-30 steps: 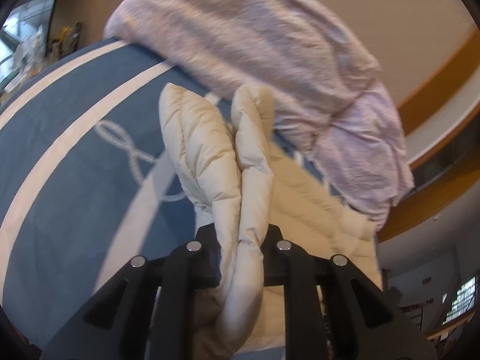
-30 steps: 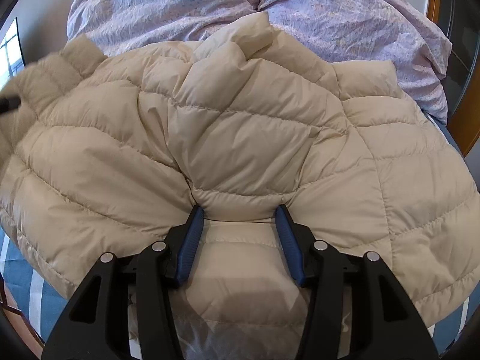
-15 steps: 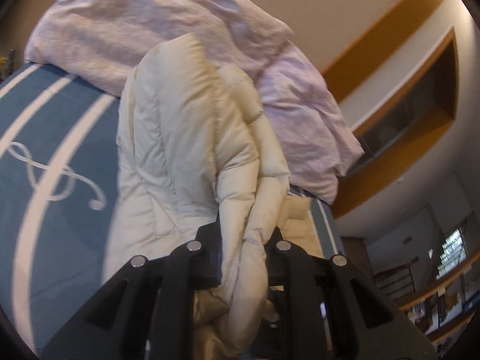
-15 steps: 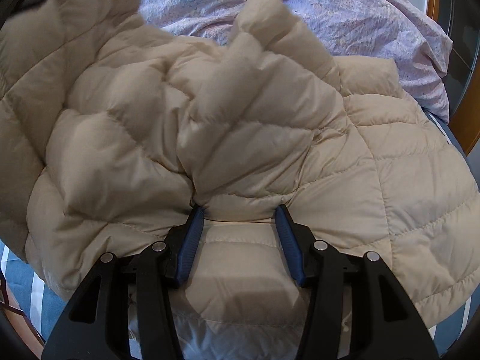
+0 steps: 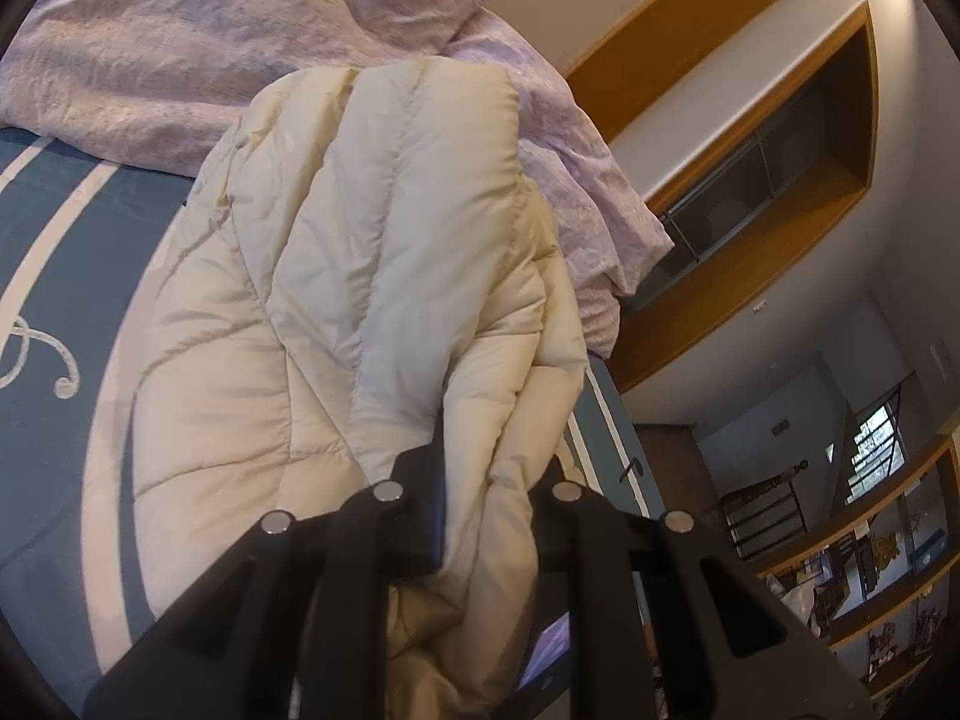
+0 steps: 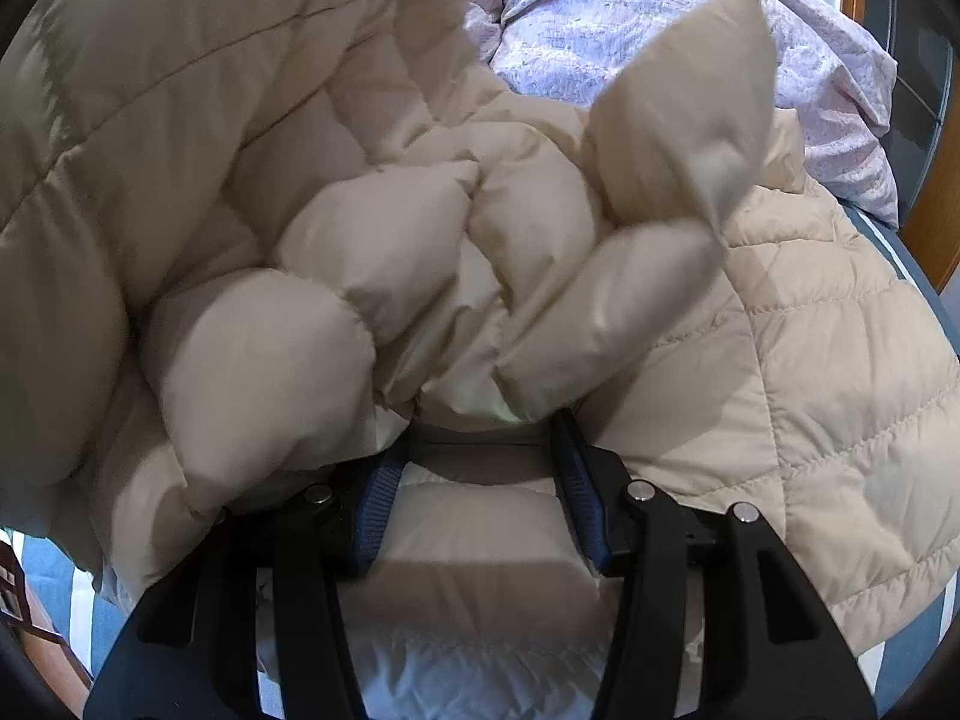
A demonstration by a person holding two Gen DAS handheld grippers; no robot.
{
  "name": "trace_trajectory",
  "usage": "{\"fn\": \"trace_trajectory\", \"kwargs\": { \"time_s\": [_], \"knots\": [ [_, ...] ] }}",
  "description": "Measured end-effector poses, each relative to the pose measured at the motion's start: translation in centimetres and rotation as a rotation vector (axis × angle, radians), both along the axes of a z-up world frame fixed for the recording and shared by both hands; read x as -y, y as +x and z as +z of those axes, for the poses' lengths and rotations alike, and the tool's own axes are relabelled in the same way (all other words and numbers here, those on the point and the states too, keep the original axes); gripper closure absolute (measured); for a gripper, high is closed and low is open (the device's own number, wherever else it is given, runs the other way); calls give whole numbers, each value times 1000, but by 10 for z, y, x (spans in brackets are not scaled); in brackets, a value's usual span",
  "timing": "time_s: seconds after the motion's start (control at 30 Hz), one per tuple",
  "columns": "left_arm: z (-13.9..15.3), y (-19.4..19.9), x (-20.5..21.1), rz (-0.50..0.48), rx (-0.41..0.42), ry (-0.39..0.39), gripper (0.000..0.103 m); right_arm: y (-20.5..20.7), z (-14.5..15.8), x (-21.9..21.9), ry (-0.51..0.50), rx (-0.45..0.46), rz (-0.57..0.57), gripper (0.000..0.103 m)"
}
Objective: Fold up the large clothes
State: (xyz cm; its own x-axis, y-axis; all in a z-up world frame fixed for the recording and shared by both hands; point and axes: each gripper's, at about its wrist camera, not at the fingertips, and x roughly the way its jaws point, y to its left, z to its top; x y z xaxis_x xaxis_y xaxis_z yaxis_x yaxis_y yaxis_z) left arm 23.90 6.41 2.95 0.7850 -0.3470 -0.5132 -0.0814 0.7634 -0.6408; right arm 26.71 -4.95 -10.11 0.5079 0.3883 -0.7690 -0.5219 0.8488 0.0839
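A cream quilted down jacket (image 5: 336, 276) lies on a bed, spread across a blue bedspread (image 5: 54, 276) marked with white stripes and a looping white motif, one side of the garment lifted up off the covers. The left gripper (image 5: 489, 480) is clamped on a thick bunched fold of the jacket, the padded fabric squeezed between its two black fingers (image 5: 423, 504) and spilling down past them toward the camera. From the right wrist view the jacket (image 6: 810, 360) fills nearly the whole frame: its flat part rests on the bed to the right, while a raised section hangs over at upper left and puffy quilted panels crowd the centre, some blurred. The right gripper (image 6: 480, 450) sits with its blue-padded fingers (image 6: 579, 480) spread apart, pressed down on the jacket, a band of quilted fabric lying between them without being pinched. A crumpled lilac duvet (image 5: 198, 42) is heaped at the head of the bed, just behind the jacket and touching its far edge. Wood-trimmed wall recesses (image 5: 774, 168) and shelving (image 5: 870, 576) show at right.
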Motion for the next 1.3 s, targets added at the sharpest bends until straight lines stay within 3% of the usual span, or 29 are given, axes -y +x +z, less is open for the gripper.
{"fn": "trace_trajectory", "kwargs": {
  "time_s": [0.7, 1.0, 1.3],
  "knots": [
    [12, 20, 38, -107, 20, 1, 88, 14, 4, 17, 97, -53, -3, 51],
    [20, 7, 34, -56, 40, 23, 88, 25, 4, 30, 106, -47, -3, 51],
    [14, 17, 52, -70, -11, 63, 87, 27, 7, 38, 114, -46, -17, 51]
  ]
}}
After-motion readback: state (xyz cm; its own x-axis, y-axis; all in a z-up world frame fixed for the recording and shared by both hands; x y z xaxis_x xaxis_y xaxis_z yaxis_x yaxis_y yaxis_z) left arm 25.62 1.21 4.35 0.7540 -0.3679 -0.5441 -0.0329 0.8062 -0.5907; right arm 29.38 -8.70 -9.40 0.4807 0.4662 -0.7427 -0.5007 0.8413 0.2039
